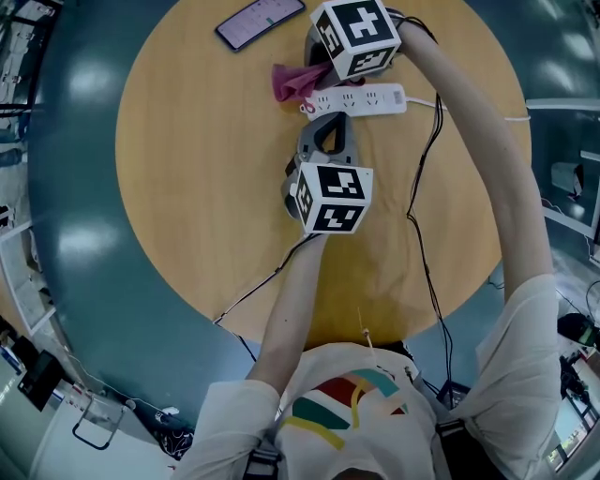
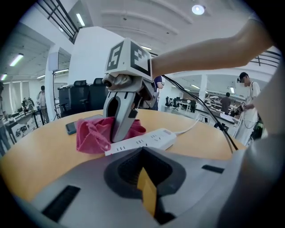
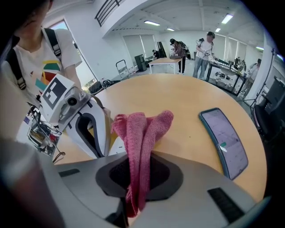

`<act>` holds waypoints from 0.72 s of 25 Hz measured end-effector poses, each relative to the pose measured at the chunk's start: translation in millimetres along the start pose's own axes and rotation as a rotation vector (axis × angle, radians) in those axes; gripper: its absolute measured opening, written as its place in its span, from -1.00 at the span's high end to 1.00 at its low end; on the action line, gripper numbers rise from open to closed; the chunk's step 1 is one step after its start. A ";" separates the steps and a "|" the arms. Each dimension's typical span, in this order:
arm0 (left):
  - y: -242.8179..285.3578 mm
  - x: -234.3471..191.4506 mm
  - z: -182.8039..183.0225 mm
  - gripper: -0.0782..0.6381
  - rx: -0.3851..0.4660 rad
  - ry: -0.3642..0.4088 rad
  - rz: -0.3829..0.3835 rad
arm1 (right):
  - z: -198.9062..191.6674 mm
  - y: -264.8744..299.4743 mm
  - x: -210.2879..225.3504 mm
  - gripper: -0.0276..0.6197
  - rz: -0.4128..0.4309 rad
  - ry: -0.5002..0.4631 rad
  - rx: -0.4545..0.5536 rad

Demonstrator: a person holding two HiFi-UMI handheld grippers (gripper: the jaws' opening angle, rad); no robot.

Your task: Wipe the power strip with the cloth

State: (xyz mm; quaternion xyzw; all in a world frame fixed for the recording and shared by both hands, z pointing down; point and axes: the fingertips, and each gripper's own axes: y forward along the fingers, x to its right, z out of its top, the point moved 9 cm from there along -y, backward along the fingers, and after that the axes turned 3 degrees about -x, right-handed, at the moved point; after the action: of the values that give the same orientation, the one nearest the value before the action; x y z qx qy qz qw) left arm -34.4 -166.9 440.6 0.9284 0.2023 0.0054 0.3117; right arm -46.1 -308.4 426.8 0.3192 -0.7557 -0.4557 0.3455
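A white power strip (image 1: pixel 361 99) lies across the far part of the round wooden table (image 1: pixel 187 187), its cord running off to the right. A pink cloth (image 1: pixel 292 82) rests at the strip's left end, bunched on the table. My right gripper (image 1: pixel 314 73) comes in from above and is shut on the cloth (image 3: pixel 141 133), which hangs out of its jaws. My left gripper (image 1: pixel 325 120) is shut with nothing in it. Its tips stand at the near edge of the power strip (image 2: pixel 142 141), opposite the right gripper (image 2: pixel 121 127); contact cannot be told.
A dark phone (image 1: pixel 260 21) lies screen up at the table's far edge, just left of the cloth, and shows as the phone (image 3: pixel 225 140) in the right gripper view. Black cables (image 1: pixel 422 216) trail across the table's right side to the person. Other people stand at benches behind.
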 end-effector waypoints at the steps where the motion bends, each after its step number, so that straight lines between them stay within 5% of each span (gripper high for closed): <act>1: 0.2 0.1 -0.4 0.67 -0.002 -0.001 -0.001 | -2.6 -0.9 -1.2 0.80 0.004 0.006 0.006; 8: 6.3 9.4 -15.7 0.67 -0.142 0.133 0.051 | -27.3 -11.5 -23.3 0.80 -0.017 0.024 -0.062; 18: 14.6 3.7 -14.2 0.67 -0.130 0.100 0.050 | -110.7 -29.8 -61.6 0.80 -0.061 0.155 -0.135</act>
State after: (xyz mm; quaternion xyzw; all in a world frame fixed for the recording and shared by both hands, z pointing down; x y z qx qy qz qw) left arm -27.5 -167.9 460.1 0.9095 0.1937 0.0724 0.3607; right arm 83.2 -322.4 423.8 0.3524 -0.6840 -0.4899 0.4097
